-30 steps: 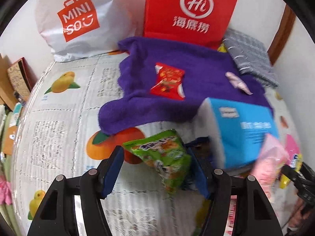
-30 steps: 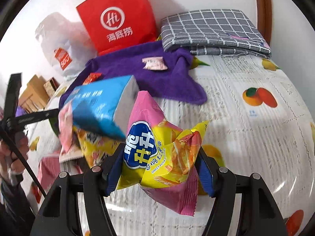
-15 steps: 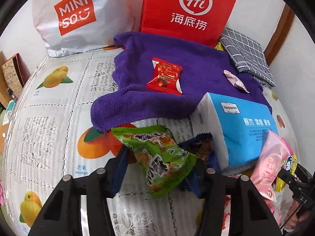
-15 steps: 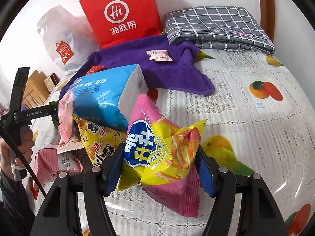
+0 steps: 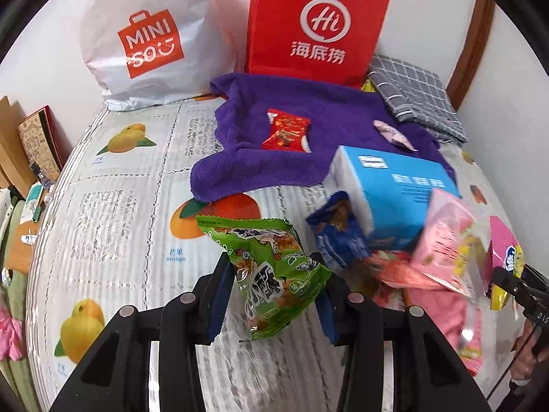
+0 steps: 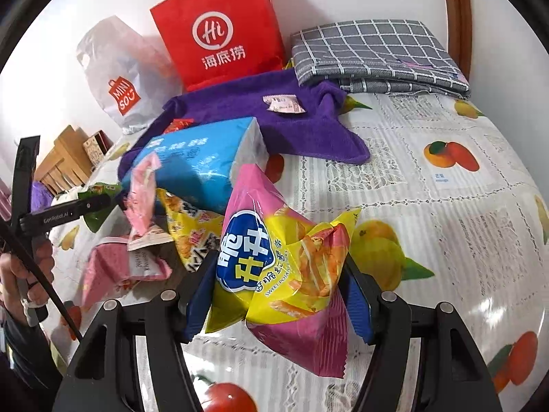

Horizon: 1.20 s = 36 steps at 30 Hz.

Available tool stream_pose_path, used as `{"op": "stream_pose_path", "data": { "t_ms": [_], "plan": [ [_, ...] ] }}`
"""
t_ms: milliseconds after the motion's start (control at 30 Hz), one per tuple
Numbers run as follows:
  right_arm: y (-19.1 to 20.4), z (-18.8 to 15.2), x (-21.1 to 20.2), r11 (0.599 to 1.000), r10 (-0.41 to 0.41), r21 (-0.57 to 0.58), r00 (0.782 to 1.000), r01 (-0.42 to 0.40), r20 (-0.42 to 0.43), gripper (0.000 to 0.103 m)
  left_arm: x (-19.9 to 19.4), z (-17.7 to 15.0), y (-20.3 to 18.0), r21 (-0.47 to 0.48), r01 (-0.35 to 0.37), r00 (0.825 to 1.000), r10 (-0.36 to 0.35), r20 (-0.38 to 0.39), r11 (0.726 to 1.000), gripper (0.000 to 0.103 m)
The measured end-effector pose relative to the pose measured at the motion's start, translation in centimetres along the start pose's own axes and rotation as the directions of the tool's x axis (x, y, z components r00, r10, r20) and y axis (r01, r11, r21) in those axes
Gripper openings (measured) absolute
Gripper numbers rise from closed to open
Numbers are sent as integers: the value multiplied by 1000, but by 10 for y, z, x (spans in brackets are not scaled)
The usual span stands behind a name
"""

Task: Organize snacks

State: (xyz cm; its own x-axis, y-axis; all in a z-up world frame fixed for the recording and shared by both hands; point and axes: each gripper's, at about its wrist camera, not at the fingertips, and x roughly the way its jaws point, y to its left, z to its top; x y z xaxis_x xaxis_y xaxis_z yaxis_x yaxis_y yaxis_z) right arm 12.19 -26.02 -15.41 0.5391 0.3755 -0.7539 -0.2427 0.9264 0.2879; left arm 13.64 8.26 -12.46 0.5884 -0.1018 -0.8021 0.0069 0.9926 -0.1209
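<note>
1. Left wrist view: the left gripper [image 5: 274, 295] has its jaws closing, and its 2 blue pads already press the green snack packet [image 5: 271, 267], which stands clear of the fruit-print tablecloth [image 5: 113, 206].
2. Just right of it, a dark blue packet [image 5: 338, 231] leans on a blue tissue pack [image 5: 394, 189], with pink packets [image 5: 442, 240] heaped beside them.
3. Farther back, a purple towel [image 5: 274, 168] carries a small red packet [image 5: 288, 130] and a pale wrapper [image 5: 394, 134].
4. A white Miniso bag [image 5: 151, 37], a red paper bag [image 5: 315, 24] and a grey checked cloth [image 5: 415, 99] stand along the wall.
5. Right wrist view: the right gripper [image 6: 278, 292] clamps a yellow-and-pink sweet potato chip bag [image 6: 284, 257] between both pads, held above the tablecloth [image 6: 446, 206].
6. Left of it lie the tissue pack [image 6: 195, 164], a yellow packet [image 6: 192, 230] and pink packets [image 6: 116, 267].
7. At the left edge, a hand [image 6: 24, 271] holds the other gripper's handle, with the green packet [image 6: 99, 199] peeking beyond it.
8. The towel [image 6: 274, 120], red bag [image 6: 219, 31] and checked cloth [image 6: 374, 51] sit behind.
</note>
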Motion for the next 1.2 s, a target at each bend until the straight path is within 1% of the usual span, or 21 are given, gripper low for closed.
{"op": "stream_pose_path", "data": {
  "t_ms": [167,400,700,933,1067,1200],
  "plan": [
    [9,-3,-18,1000,3,-12,1000,-3,29,66,-17,-7,-11,3,42,999,-42,6,999,42],
    [23,-6,-38,999,37,-25,998,-35,59,66,-44,-16,-33,21,107,994,-107,26,994,42],
    [39,-6,-63,996,89,-37,991,-86,99,66,-71,-17,-59,37,148,987,-150,51,988,42],
    [55,1,-65,994,101,-52,988,-95,116,66,-85,-11,-74,60,168,983,-172,67,984,42],
    [62,9,-62,992,120,-61,985,-113,121,66,-84,-4,-79,68,171,982,-176,71,983,42],
    [65,15,-55,991,125,-69,985,-118,120,66,-78,3,-80,55,189,978,-193,74,980,42]
  ]
}}
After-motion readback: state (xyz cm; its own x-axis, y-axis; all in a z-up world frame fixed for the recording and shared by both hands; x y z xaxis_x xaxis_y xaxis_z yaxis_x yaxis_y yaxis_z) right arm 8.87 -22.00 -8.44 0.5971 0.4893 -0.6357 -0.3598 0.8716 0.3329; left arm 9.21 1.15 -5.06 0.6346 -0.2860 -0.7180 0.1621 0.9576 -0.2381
